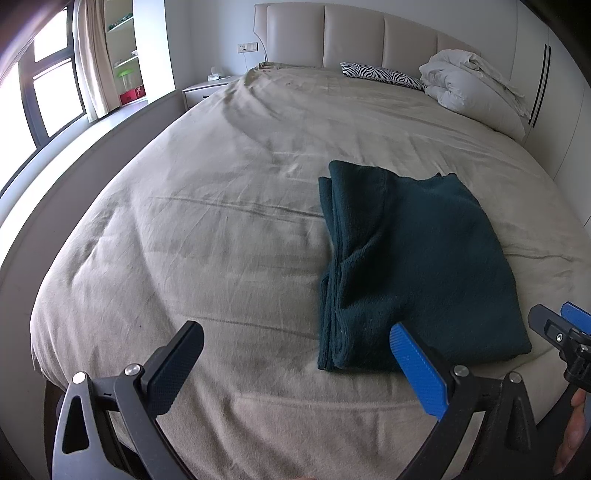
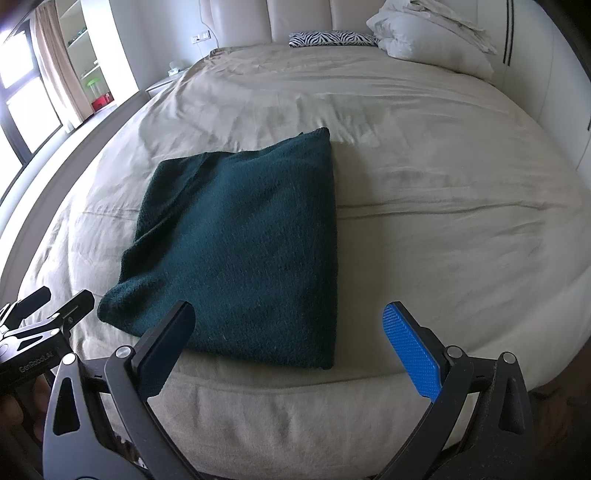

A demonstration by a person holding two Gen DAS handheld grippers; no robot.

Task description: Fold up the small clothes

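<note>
A dark green knit garment (image 1: 413, 266) (image 2: 247, 243) lies folded into a flat rectangle on the beige bed (image 1: 207, 236) (image 2: 443, 229), near its front edge. My left gripper (image 1: 295, 334) hovers open above the bed, just left of the garment's near corner, nothing between its fingers. My right gripper (image 2: 288, 312) is open too, held over the garment's near right part, holding nothing. The right gripper (image 1: 554, 325) shows at the right edge of the left wrist view, and the left gripper (image 2: 59, 299) shows at the lower left of the right wrist view.
A zebra-print pillow (image 1: 380, 74) and a bundled white duvet (image 1: 472, 85) lie at the padded headboard (image 1: 351, 33). A nightstand (image 1: 203, 90) stands left of the bed, with a window (image 1: 48, 85) and shelves beyond. A wall runs along the right side.
</note>
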